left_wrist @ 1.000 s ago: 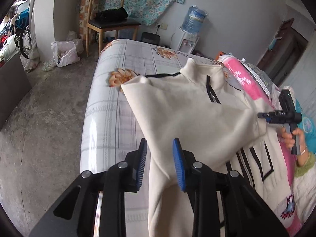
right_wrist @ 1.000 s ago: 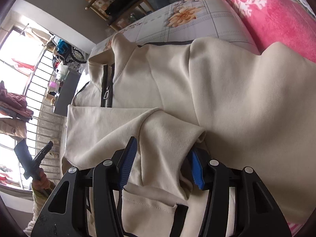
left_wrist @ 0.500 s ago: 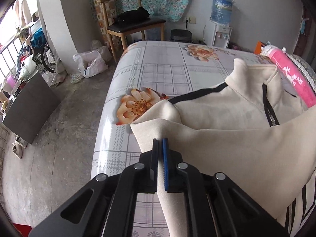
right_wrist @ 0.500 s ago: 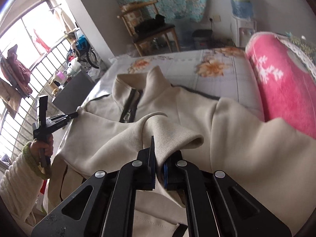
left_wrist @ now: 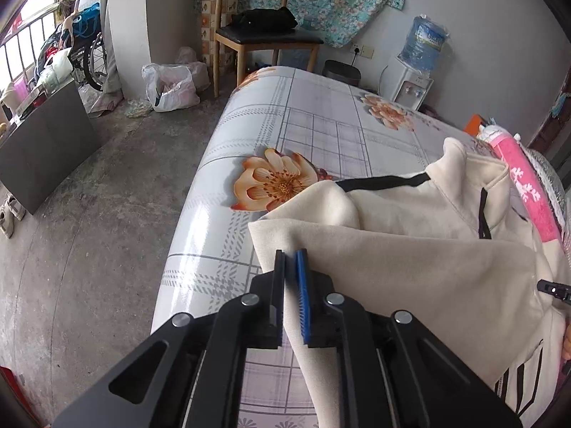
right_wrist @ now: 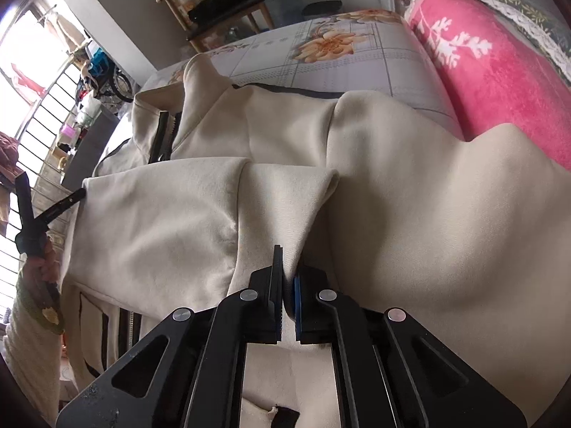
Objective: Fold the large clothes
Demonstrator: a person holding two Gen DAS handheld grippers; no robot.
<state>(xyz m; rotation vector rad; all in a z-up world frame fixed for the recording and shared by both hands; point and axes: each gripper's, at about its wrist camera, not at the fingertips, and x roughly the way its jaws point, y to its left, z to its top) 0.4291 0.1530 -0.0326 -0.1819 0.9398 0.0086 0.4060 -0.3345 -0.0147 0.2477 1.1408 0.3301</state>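
Both sleeves of the jacket (right_wrist: 428,214) lie crossed over its chest on the bed (left_wrist: 285,114), left gripper (left_wrist: 292,260) easing open around cloth, right gripper (right_wrist: 287,267) clenched on a cuff, and the body fold remains.

The jacket (left_wrist: 410,249) lay spread on the bed (left_wrist: 307,121), its collar toward the far end. A rolled blanket (right_wrist: 499,71) lay on the bed along the jacket's right side. Beyond the bed's far end stood a chair (left_wrist: 264,39), with a bag (left_wrist: 264,19) on its seat, and a water dispenser (left_wrist: 414,71) to its right. A plastic bag (left_wrist: 167,87) sat on the floor left of the chair.
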